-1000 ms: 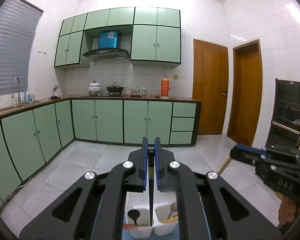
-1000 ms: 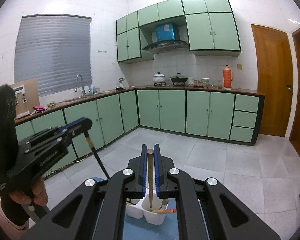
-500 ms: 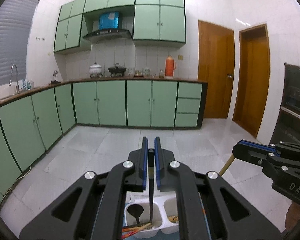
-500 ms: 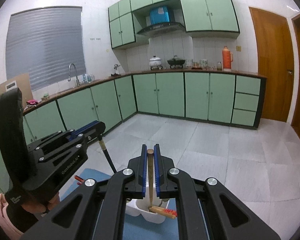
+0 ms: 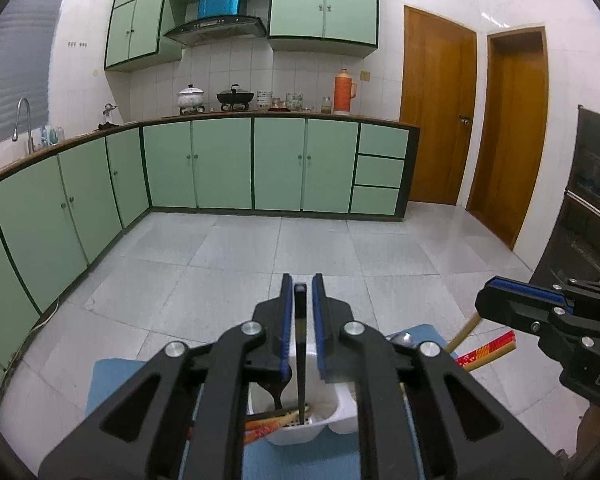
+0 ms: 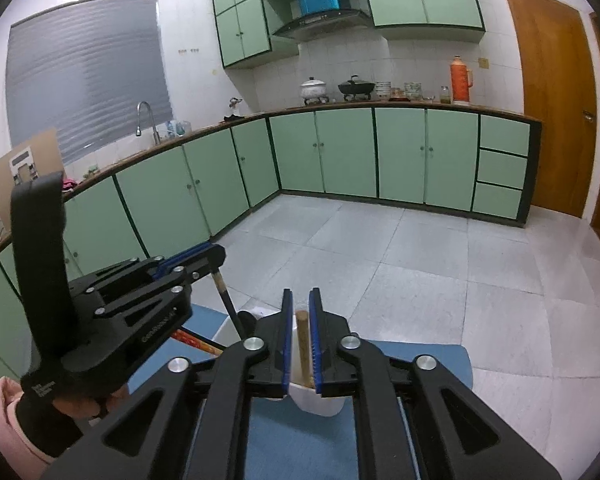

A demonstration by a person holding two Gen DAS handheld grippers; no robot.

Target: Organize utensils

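A white divided caddy (image 5: 342,408) stands on a blue mat (image 5: 108,376). My left gripper (image 5: 300,280) hangs over it, jaws opening. A black utensil handle (image 5: 300,340) stands between them with a thin gap on each side, its lower end in the caddy's left compartment beside a black spoon (image 5: 275,394) and red-orange chopsticks (image 5: 260,428). My right gripper (image 6: 300,294) is also opening around an upright wooden handle (image 6: 302,344) whose lower end is down in the caddy (image 6: 316,400). Each gripper shows in the other's view, the right gripper (image 5: 486,300) and the left gripper (image 6: 218,254).
More red and yellow chopsticks (image 5: 488,346) and a metal spoon (image 5: 404,338) lie on the mat to the right of the caddy. A sleeved hand (image 6: 8,404) holds the left gripper. Beyond the table are tiled floor, green cabinets (image 5: 224,164) and a dark oven (image 5: 592,216).
Both grippers have come down toward the caddy, carrying the utensil ends into its compartments. Both pairs of jaws, shut on the handles before, now stand slightly apart.
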